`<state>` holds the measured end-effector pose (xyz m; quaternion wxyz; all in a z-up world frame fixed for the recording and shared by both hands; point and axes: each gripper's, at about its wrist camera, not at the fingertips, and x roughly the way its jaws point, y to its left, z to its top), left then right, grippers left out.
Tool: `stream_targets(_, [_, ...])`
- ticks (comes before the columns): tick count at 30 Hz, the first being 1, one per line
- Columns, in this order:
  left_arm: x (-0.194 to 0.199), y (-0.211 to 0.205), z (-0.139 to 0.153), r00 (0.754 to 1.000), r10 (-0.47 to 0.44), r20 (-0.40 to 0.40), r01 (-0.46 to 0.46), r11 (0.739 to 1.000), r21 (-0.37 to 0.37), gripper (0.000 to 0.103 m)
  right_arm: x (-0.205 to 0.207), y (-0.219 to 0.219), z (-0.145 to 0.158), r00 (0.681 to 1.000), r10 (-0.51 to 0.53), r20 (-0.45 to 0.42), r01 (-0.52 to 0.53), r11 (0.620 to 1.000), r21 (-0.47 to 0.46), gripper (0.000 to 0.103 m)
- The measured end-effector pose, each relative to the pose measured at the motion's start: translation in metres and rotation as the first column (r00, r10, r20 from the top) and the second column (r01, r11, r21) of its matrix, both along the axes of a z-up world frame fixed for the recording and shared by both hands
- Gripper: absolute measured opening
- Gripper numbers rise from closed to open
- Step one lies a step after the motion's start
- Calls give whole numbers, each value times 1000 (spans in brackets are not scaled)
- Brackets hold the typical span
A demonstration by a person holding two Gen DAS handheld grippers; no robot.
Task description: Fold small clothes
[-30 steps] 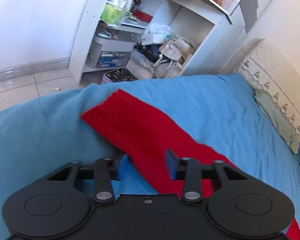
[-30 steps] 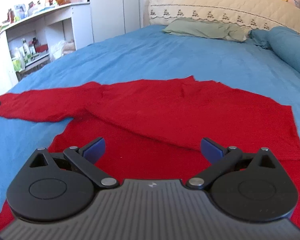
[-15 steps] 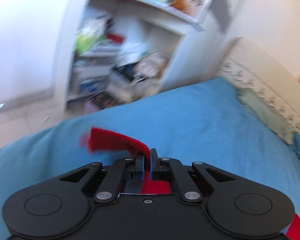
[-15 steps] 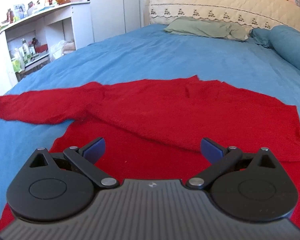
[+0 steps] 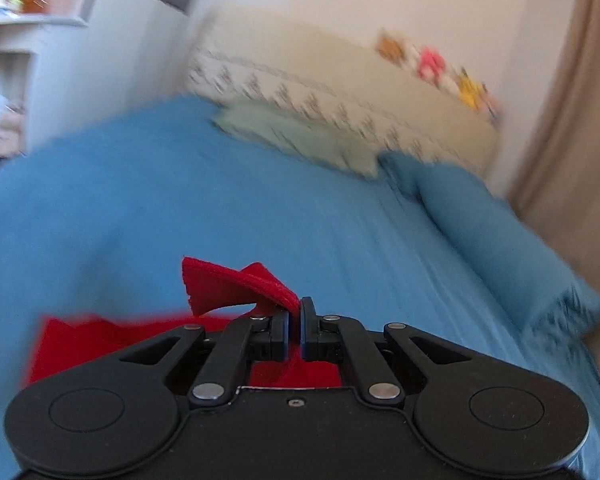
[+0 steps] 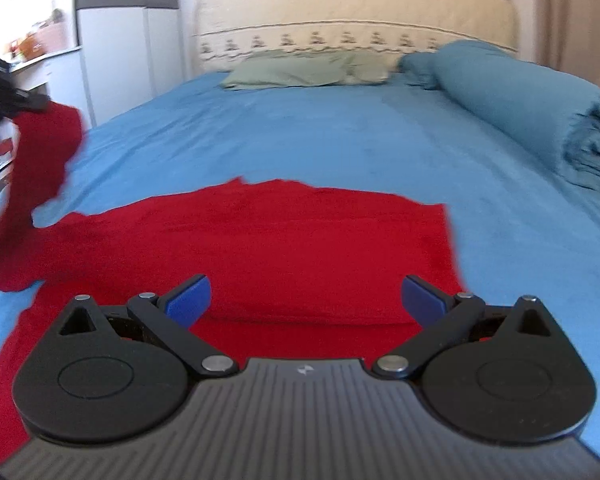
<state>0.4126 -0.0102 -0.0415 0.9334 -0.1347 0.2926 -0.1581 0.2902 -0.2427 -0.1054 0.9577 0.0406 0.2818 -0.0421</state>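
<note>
A red sleeve is pinched in the closed left gripper, lifted above the bed. The right gripper is held wide apart, empty, over the garment lying flat on the bed.

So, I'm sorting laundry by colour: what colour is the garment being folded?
Solid red garment, plain with no pattern; clearest in the right wrist view.
</note>
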Motion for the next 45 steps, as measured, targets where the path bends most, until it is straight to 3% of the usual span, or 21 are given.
stream_targets(6, [-3,-64,-75,989,-80,-124,92,992,89,5,-15,-53,-3,999,-45,-21,45,999,15,103])
stream_targets(11, [-8,-72,-100,981,-103,-164,124,985,121,7,-20,-69,-15,998,-43,-45,48,993,110,103])
stream_targets(12, [-10,-68,-101,980,-105,-166,126,984,123,19,-20,-68,-17,998,-38,-50,44,992,118,103])
stream_targets(13, [-10,-66,-99,981,-109,-163,129,985,118,47,-20,-65,-20,998,-30,-56,36,992,120,103])
stream_targets(14, [-13,-61,-97,982,-115,-148,132,986,107,64,-19,-62,-21,998,-20,-58,27,993,116,103])
stream_targets(15, [-16,-56,-92,986,-108,-124,121,987,106,88,-19,-59,-23,998,-8,-59,14,994,108,103])
stream_targets(16, [-21,-53,-89,991,-95,-97,105,989,108,102,-18,-54,-23,998,2,-60,4,995,100,103])
stream_targets(18, [-30,-36,-74,997,-66,-45,71,991,113,103,-16,-47,-21,998,17,-54,-12,997,78,103])
stream_targets(22, [-41,7,-58,999,-7,-32,11,991,131,103,-8,-31,-13,998,56,-25,-55,998,32,103])
stream_targets(27, [-44,59,-56,996,83,-44,-74,981,179,103,13,9,-4,987,161,-1,-160,985,-66,103])
stream_targets(32, [-50,94,-63,989,137,-62,-122,972,199,103,52,64,-9,960,276,-48,-280,948,-150,101])
stream_targets(34, [-53,106,-64,987,149,-67,-134,972,193,103,69,85,-15,951,298,-81,-308,932,-191,86])
stream_targets(36, [-58,116,-64,986,151,-68,-136,973,186,103,82,100,-19,943,315,-108,-331,916,-226,78])
stream_targets(41, [-60,124,-67,987,149,-60,-134,968,210,103,105,139,-36,920,358,-160,-392,852,-348,65])
stream_targets(44, [-63,129,-69,987,150,-63,-134,969,207,103,116,149,-44,912,363,-190,-409,828,-383,41])
stream_targets(45, [-64,130,-70,987,150,-64,-134,970,204,103,118,152,-46,910,362,-203,-414,822,-391,28])
